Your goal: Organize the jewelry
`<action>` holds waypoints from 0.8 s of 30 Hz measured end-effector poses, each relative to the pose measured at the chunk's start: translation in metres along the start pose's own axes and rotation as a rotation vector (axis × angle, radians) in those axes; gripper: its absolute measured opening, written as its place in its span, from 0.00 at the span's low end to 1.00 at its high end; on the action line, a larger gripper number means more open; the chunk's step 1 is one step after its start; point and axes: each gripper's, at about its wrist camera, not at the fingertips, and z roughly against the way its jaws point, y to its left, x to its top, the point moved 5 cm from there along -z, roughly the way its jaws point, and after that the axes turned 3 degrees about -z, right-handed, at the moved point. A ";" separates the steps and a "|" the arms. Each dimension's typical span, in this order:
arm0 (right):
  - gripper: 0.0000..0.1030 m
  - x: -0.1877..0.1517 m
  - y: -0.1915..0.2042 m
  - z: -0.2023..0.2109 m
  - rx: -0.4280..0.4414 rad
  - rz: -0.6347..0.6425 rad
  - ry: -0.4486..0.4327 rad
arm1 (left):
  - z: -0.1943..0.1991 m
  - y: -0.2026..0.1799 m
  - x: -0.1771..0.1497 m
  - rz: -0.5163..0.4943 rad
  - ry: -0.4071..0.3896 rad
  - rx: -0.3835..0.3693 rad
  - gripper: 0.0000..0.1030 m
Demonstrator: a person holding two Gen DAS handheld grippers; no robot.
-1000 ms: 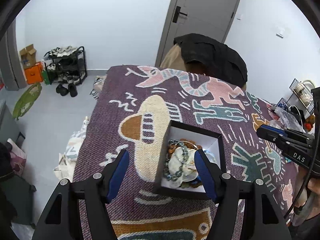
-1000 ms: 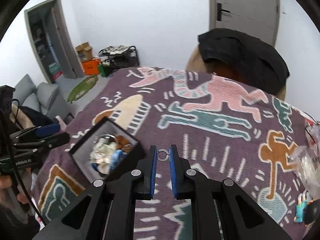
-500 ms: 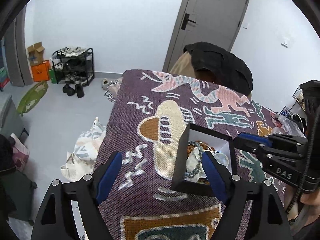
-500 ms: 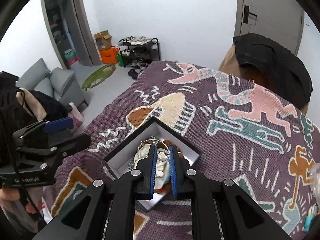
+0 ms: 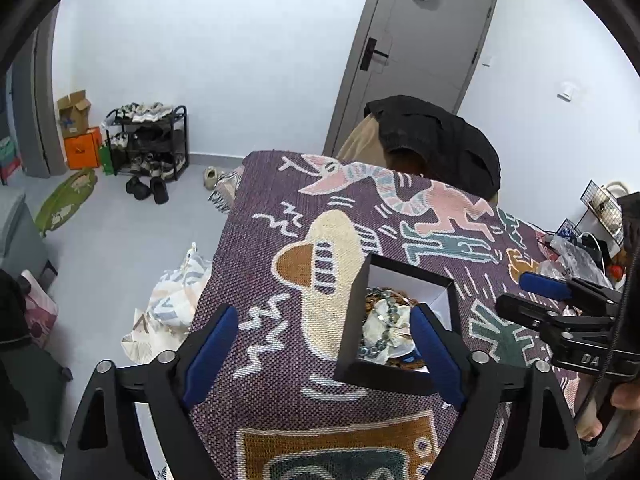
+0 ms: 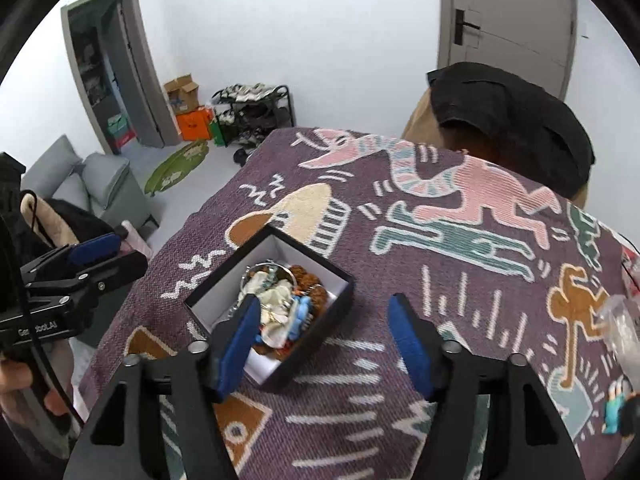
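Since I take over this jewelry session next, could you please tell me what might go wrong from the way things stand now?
1. The black box is heaped with jewelry; the right gripper is opening with one finger over the pile, so it could snag a bead strand.
2. The box sits near the edge of the patterned cloth; the left gripper, jaws opening and empty, has a finger in front of the box's near corner and might nudge it toward the floor.

Square black cardboard box with white lining (image 6: 338, 280), lidless, is sitting flat on the patterned purple woven worktop cover. Inside it a tangled heap of jewelry (image 6: 280, 304) is lying: grey-green bead strand (image 5: 386, 322), brown beads, blue piece, pale cloth.
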 end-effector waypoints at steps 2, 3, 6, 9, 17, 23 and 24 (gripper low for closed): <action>0.65 -0.004 -0.006 0.009 0.001 -0.014 -0.010 | 0.003 -0.006 0.000 -0.013 -0.007 0.004 0.89; 0.65 -0.007 -0.010 0.013 0.000 -0.022 -0.015 | 0.005 -0.009 0.001 -0.020 -0.014 0.004 0.89; 0.67 -0.016 -0.021 0.026 -0.002 -0.053 -0.032 | 0.011 -0.019 0.000 -0.050 -0.034 0.010 0.90; 0.72 -0.028 -0.034 0.043 -0.007 -0.102 -0.078 | 0.018 -0.030 -0.002 -0.070 -0.049 0.008 0.94; 0.85 -0.062 -0.074 0.073 -0.010 -0.226 -0.139 | 0.036 -0.071 -0.011 -0.156 -0.081 0.005 0.97; 1.00 -0.083 -0.098 0.095 -0.020 -0.289 -0.180 | 0.052 -0.093 -0.016 -0.174 -0.105 -0.035 1.00; 1.00 -0.087 -0.102 0.098 -0.026 -0.298 -0.182 | 0.055 -0.095 -0.016 -0.176 -0.111 -0.039 1.00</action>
